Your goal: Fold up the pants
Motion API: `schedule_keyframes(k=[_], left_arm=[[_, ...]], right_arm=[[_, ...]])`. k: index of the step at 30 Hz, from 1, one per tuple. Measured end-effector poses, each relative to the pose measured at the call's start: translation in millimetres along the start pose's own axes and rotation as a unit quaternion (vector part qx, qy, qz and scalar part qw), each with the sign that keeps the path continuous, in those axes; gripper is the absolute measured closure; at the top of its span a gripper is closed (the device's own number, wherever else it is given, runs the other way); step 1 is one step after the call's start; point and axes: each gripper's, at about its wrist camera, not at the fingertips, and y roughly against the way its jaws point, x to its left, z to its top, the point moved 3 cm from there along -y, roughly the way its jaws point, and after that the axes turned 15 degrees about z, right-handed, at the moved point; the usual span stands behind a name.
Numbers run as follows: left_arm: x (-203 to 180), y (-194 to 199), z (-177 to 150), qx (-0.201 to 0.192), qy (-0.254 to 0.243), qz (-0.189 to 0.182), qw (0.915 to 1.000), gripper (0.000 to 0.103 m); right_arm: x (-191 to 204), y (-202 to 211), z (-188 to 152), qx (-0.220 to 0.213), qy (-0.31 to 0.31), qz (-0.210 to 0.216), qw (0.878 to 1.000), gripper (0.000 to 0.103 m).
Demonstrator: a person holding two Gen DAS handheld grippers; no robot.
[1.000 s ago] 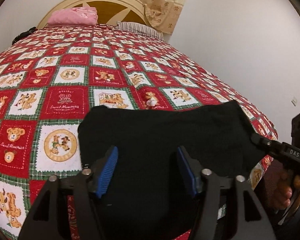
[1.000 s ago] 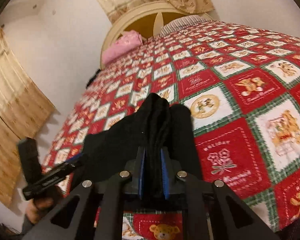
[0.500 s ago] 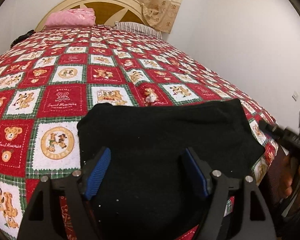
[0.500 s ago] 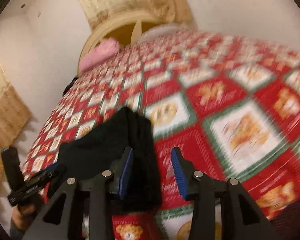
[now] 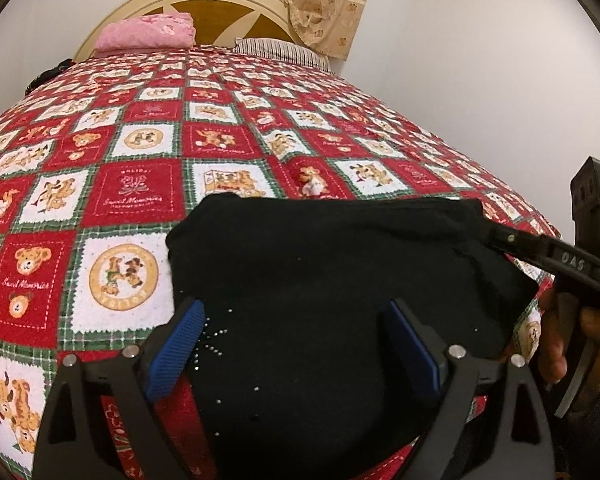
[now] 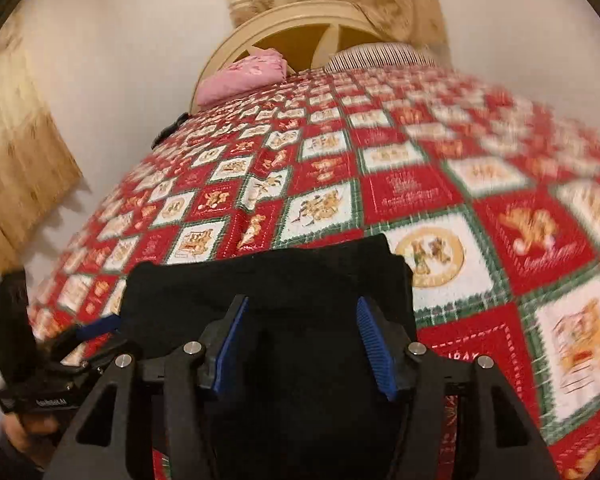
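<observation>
pants [image 5: 332, 280] on quilt [image 5: 140, 200], near edge, bunched into a compact black block; several layers visible at far edge in right wrist view [image 6: 284, 280]. judged: main folds done, bundle set down, release step in hand. left to do, at most: a tidy of the loose corner at 3 o'clock of the bundle in left view. cannot tell if more folds intended.

left gripper [image 5: 296, 344]: jaws wide, just been opening; blue pads [image 5: 176, 352] clear of cloth on both sides, pants below and between but not pinched. holding nothing. pointed down and forward over near part of bundle, level roll.

right gripper [image 6: 304, 344]: jaws about half apart, just been opening; pads [image 6: 374, 348] flank the cloth without pressing. nothing gripped. frame blurred toward 3 o'clock, so hand judged in motion. seen from left view at 3 o'clock [image 5: 512, 240], tips at right corner of bundle; contact there unclear. hand [image 5: 572, 332] wrapped round its handle.

seen from right view, left gripper at 8 o'clock [image 6: 96, 328], at left edge of bundle.

pink pillow [image 5: 148, 34] and headboard [image 5: 228, 4] at 12 o'clock, well apart from pants.
</observation>
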Motion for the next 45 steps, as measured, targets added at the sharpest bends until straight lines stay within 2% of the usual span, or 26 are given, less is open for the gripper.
schedule_keyframes(k=[8,11,14,17,20,22,26,30,33,35,38,39,41,45], left_arm=[[-0.8,1.7,-3.1,0.0,-0.008,0.007,0.9999,0.005],[4.0,2.1,-6.8,0.004,-0.004,0.012,0.9999,0.003],[9.9,-0.8,-11.1,0.011,0.005,0.012,0.9999,0.0],[11.2,-3.4,-14.5,0.011,0.008,0.009,0.9999,0.0],[8.0,-1.8,-14.7,0.011,0.0,0.014,0.9998,0.0],[9.0,1.4,-14.0,0.009,0.001,0.017,0.9998,0.0],[5.9,11.3,-11.0,-0.011,-0.008,0.028,0.9995,0.0],[1.9,6.4,-13.7,-0.004,-0.018,0.032,0.9993,0.0],[6.4,2.0,-15.5,0.005,-0.009,0.031,0.9995,0.0],[9.7,2.0,-15.1,0.005,-0.004,0.03,0.9995,0.0],[13.4,-0.1,-14.9,0.006,-0.004,0.03,0.9995,0.0],[14.7,-0.3,-14.7,0.005,-0.002,0.027,0.9996,0.0],[15.9,2.6,-12.9,-0.002,-0.002,0.024,0.9997,0.0],[25.0,18.7,0.1,-0.051,0.003,0.041,0.9978,0.0]], right_arm=[[11.8,2.8,-3.3,0.014,0.038,-0.021,0.999,0.046],[23.4,13.4,-11.9,0.017,0.078,-0.055,0.995,0.046],[33.6,24.5,-30.9,0.023,0.128,-0.097,0.987,0.046],[21.2,23.9,-49.5,0.051,0.131,-0.126,0.982,0.045],[-0.7,32.8,-55.1,0.04,0.076,-0.093,0.992,0.035],[-1.6,41.7,-48.9,0.033,0.06,-0.08,0.994,0.035],[12.8,58.3,-27.9,-0.007,0.102,-0.089,0.991,0.034],[17.6,51.9,3.5,-0.017,0.116,-0.091,0.989,0.034],[13.9,33.9,23.7,-0.013,0.113,-0.085,0.99,0.034],[5.7,16.1,33.2,0.005,0.1,-0.079,0.992,0.034],[-18.8,-7.7,36.7,0.037,0.088,-0.133,0.987,0.034],[-27.3,-10.9,35.7,0.041,0.079,-0.134,0.987,0.034],[-40.4,-11.4,33.3,0.042,0.054,-0.121,0.99,0.034],[-36.9,11.8,28.5,0.013,0.032,-0.085,0.996,0.034]])
